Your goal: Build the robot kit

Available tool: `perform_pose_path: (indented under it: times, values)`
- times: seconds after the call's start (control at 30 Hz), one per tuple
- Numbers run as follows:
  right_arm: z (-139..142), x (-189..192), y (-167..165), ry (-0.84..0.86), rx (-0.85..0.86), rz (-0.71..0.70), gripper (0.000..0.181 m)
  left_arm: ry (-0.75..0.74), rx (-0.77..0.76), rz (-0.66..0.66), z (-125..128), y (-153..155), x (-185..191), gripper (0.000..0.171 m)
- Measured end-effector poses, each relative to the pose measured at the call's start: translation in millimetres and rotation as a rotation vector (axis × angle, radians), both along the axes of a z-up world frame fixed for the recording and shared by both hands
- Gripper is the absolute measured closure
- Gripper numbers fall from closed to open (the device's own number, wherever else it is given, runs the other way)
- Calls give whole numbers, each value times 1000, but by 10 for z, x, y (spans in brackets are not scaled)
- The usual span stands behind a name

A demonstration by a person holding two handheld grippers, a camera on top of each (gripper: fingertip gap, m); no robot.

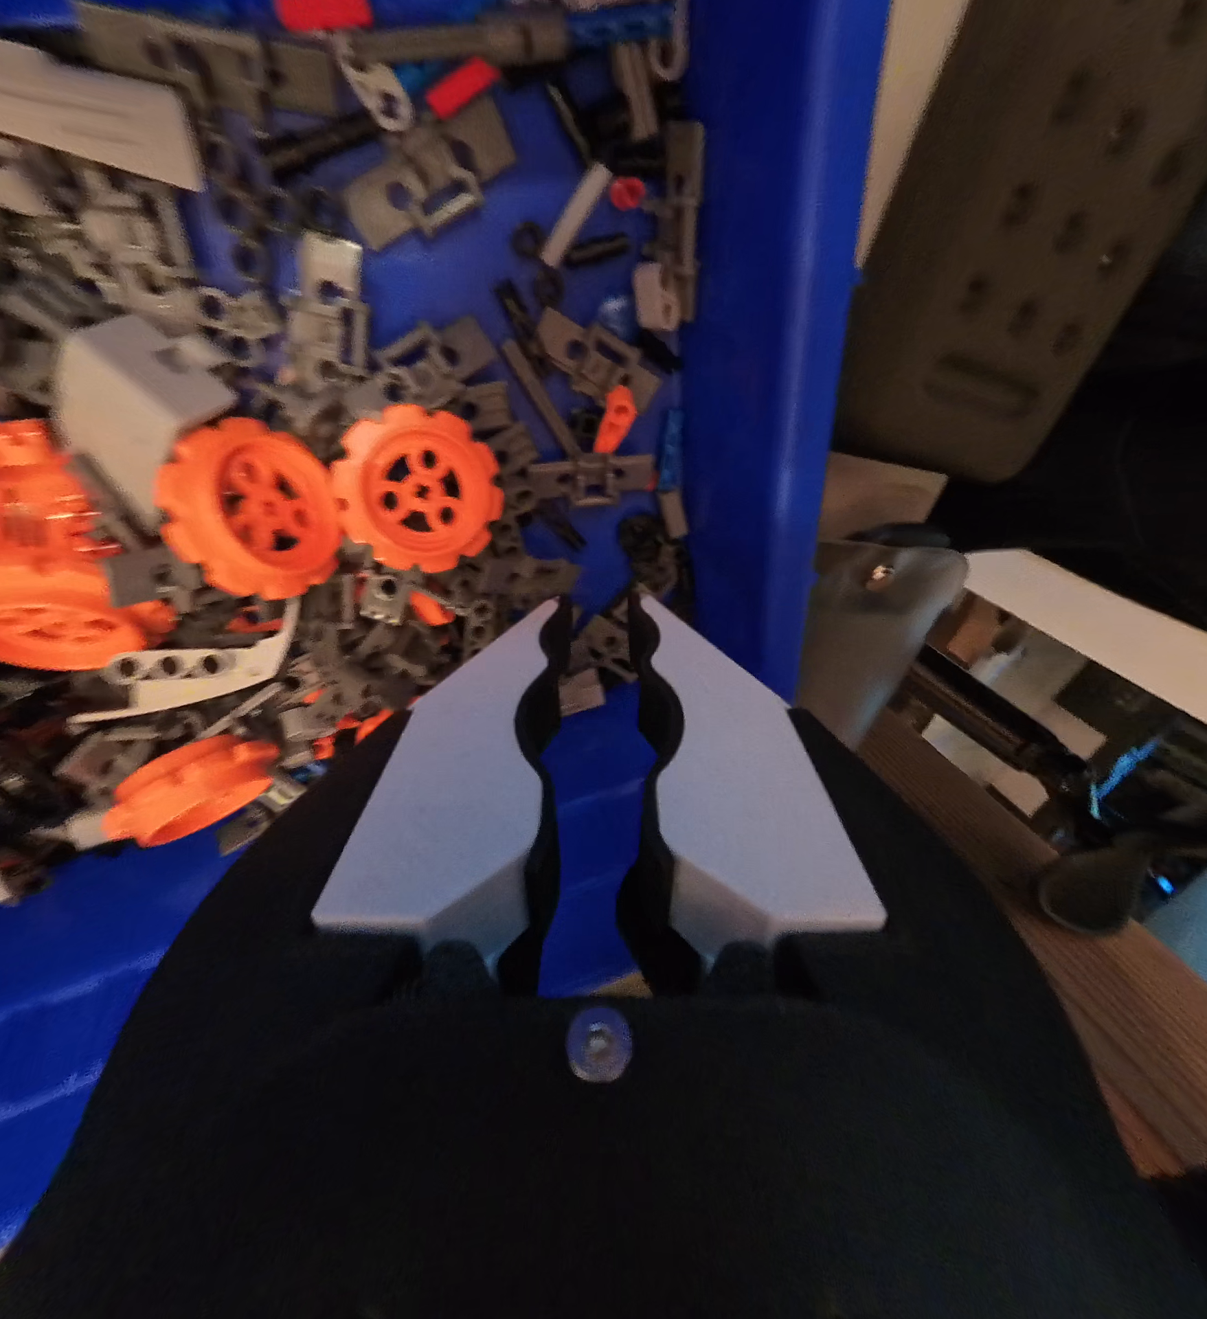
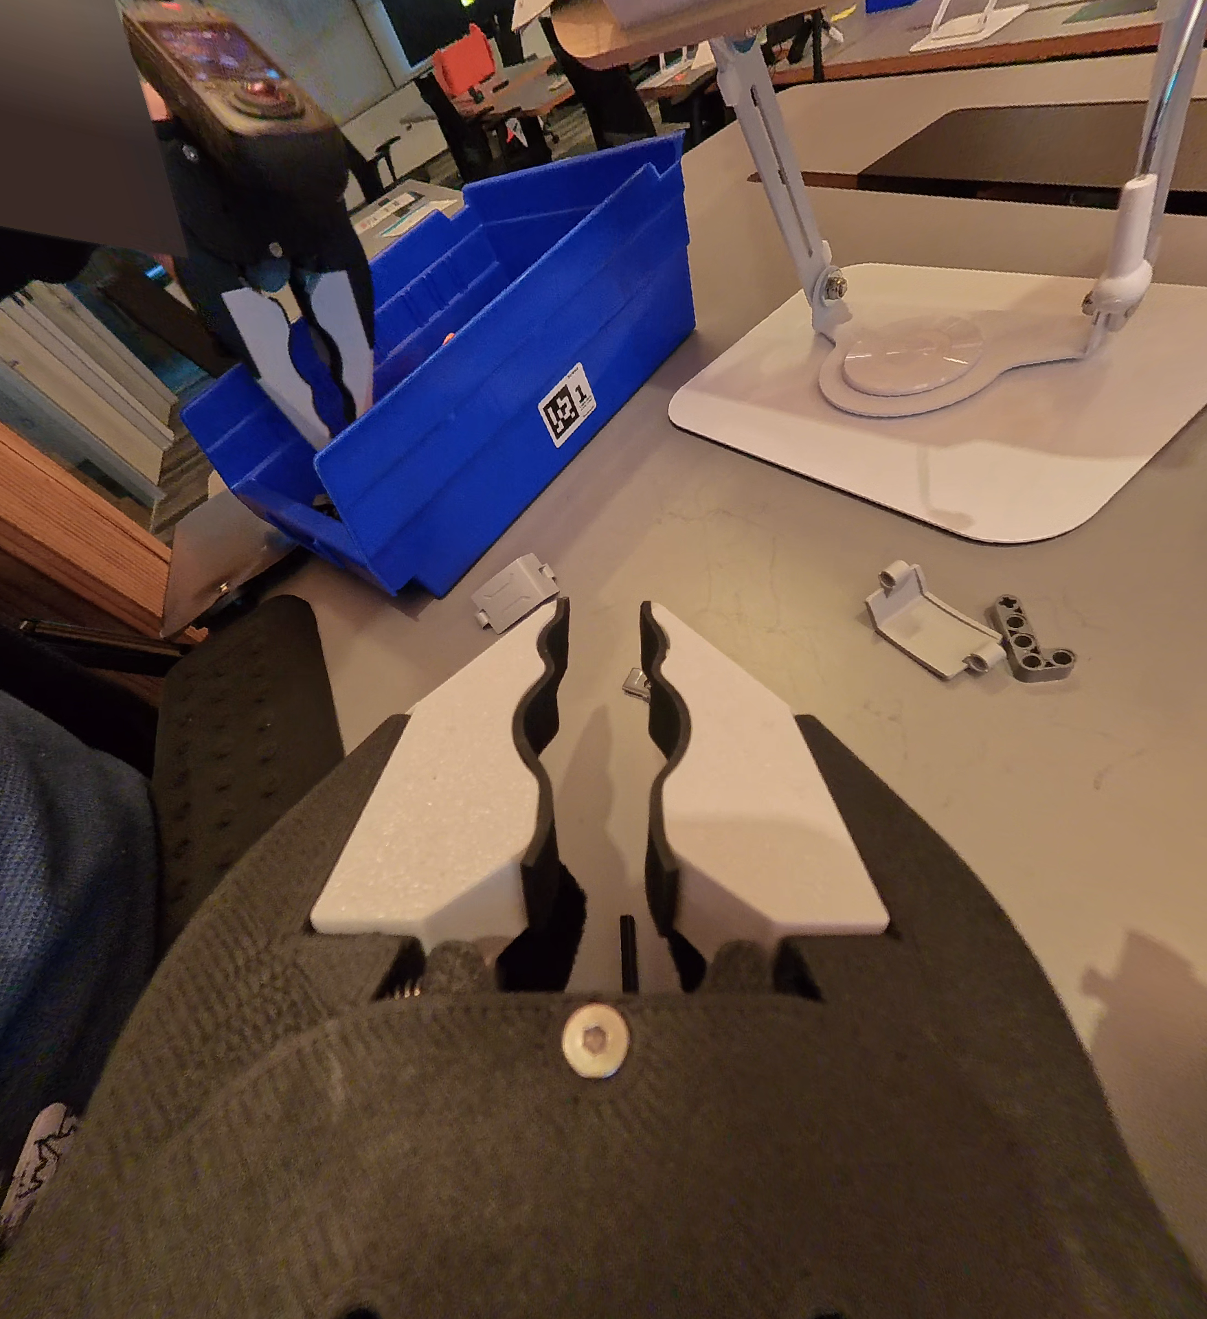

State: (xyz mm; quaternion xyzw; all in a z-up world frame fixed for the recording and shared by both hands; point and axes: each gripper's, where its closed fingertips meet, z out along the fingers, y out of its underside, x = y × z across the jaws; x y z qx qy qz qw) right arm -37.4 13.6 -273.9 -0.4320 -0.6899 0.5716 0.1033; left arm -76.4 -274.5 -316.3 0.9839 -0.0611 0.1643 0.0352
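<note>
My left gripper (image 1: pixel 597 617) hangs inside a blue bin (image 1: pixel 743 357) filled with building-toy pieces. Its jaws stand a little apart, with the tips just over dark grey pieces (image 1: pixel 604 642) by the bin's right wall; I see no grip on them. Orange wheels (image 1: pixel 418 489) lie to the left. My right gripper (image 2: pixel 604 617) is open and empty above a grey table (image 2: pixel 800 749). A small grey piece (image 2: pixel 634 678) lies beside its right finger, and a grey panel piece (image 2: pixel 515 592) beside its left tip. The left gripper (image 2: pixel 333 414) also shows in the right wrist view, dipping into the bin (image 2: pixel 515 428).
A curved light grey panel (image 2: pixel 932 632) and a dark grey beam with holes (image 2: pixel 1032 646) lie on the table to the right. A white stand base (image 2: pixel 978 442) with two arms sits at the back right. A wooden ledge (image 2: pixel 36 514) and a dark padded chair part (image 2: pixel 243 714) are on the left. Some 30 cm of space lies between my two pairs of fingers.
</note>
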Motion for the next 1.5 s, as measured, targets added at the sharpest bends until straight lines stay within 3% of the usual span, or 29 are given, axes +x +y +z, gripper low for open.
perform_pose_path:
  times: [0.13,0.33,0.57,0.73,0.8,1.03,1.13,1.23,1.4,1.5]
  values:
    - [0,-5,-5,0,-1,1,164,-17,-52,-20,-101,-127,90,157]
    - [-14,4,-2,-3,-1,-2,164,113,-27,34,-149,-105,-212,149]
    - [-16,5,1,-4,-2,-7,164,118,-48,50,-243,-101,-225,142]
    - [-17,1,1,-6,3,-7,164,109,-41,66,-319,-44,-143,149]
    - [-11,-3,-5,-6,0,-6,164,71,-31,83,-318,-27,-69,162]
    - [-21,-14,-19,-10,5,-1,164,41,21,88,-260,36,53,166]
    - [-25,-15,-28,-12,6,1,164,-58,78,121,-167,157,200,160]
    - [-23,-15,-25,-12,6,0,164,-63,122,145,-112,237,186,150]
    - [-22,-15,-15,-10,5,-5,164,35,270,242,16,485,-149,141]
    - [-13,-28,-28,-7,-1,-3,164,99,386,246,51,800,-285,148]
